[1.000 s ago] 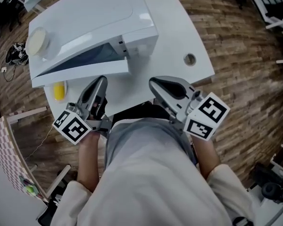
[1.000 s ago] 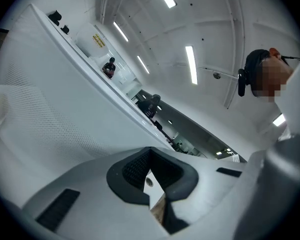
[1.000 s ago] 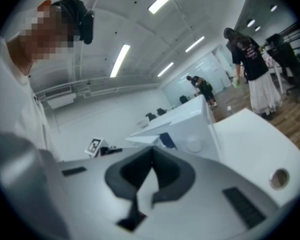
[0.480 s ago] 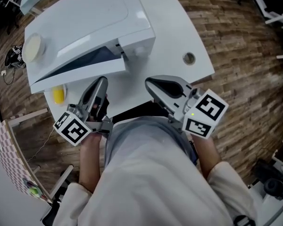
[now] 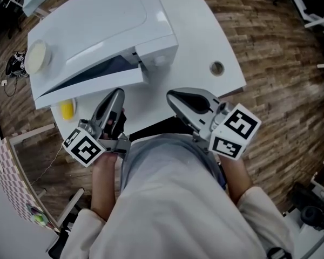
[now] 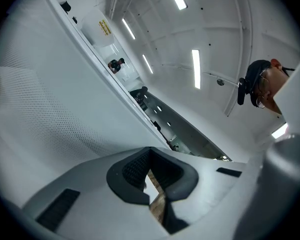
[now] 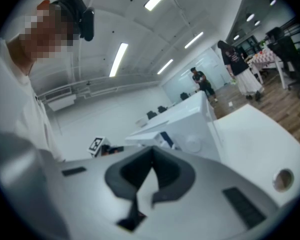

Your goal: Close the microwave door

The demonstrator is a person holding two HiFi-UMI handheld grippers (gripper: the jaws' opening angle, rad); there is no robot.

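Far left on floor: cable bundle point(image 5: 17, 62). A round pale disc point(image 5: 36, 54) sits on top of the microwave point(image 5: 110, 20), at its left end. Yellow obj point(image 5: 67, 108) lies on the white table point(image 5: 194, 31), near-left corner, just below the door's left end. Task item: microwave door point(image 5: 92, 84) is ajar, swung out toward the near side. A dark opening shows betw door and body, wider at the right end. L gripper point(image 5: 117, 93) is just near of the door, tip aimed at it; contact can't be told. Its jaws are pressed together w/ nothing betw them. In the L gripper view a perforated face of the door point(image 6: 50, 104) fills the left, close ahead. R gripper point(image 5: 171, 95) is right of L, over the table near the door's right end, apart from it. Its jaws are likewise together and empty; the R gripper view shows the microwave point(image 7: 190, 116) beyond them. Round hole point(image 5: 217, 67) in table, right of microwave. Wood floor point(image 5: 281, 63) at far right.
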